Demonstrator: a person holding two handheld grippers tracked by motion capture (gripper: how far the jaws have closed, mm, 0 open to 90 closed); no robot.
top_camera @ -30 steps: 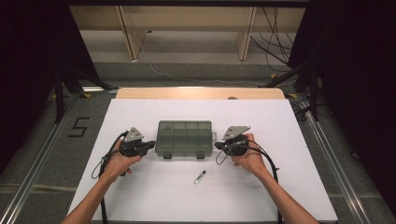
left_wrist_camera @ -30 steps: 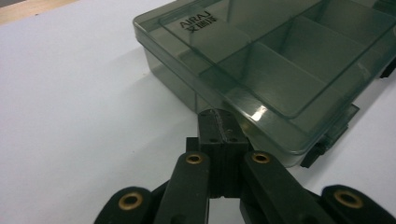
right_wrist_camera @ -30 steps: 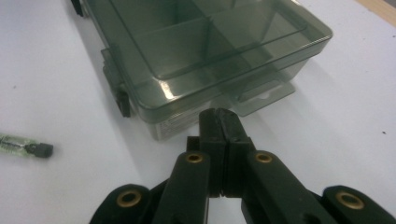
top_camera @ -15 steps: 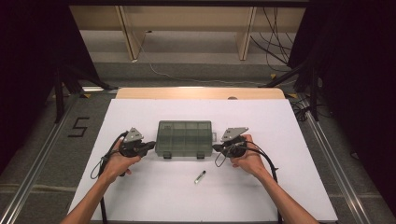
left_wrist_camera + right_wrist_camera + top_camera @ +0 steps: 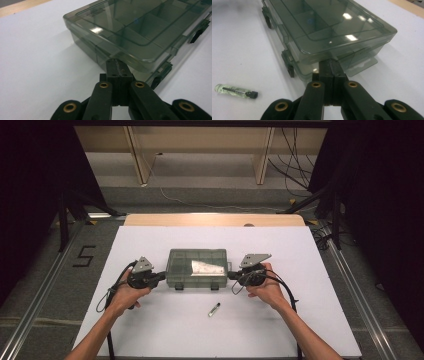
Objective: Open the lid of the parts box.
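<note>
left hand-held gripper [image 5: 161, 278]: jaws pressed together, nothing between them, tips right at the left end of the box; own view [image 5: 117, 65] shows the tips at the box's side wall near a corner, contact can't be told
left hand [image 5: 127, 292]: wrapped round the gripper body, forearm in from the bottom edge, cable looping off to its left
box [image 5: 196, 268]: smoky clear plastic organiser with divided compartments, lid down, flat on the worktop, between the two grippers; latches on the near long side; contents not readable
worktop [image 5: 150, 330]: white sheet, wood strip along the far edge
vial [image 5: 214, 310]: small clear tube with dark cap, lying flat on the worktop near the box's front edge, well apart from both grippers; also [image 5: 235, 91]
right hand-held gripper [image 5: 232, 276]: jaws together, empty, tips at the right end of the box; own view [image 5: 331, 66] has the tips against the lower wall under the lid's lip
right hand [image 5: 267, 289]: gripping the body, cable trailing right
</note>
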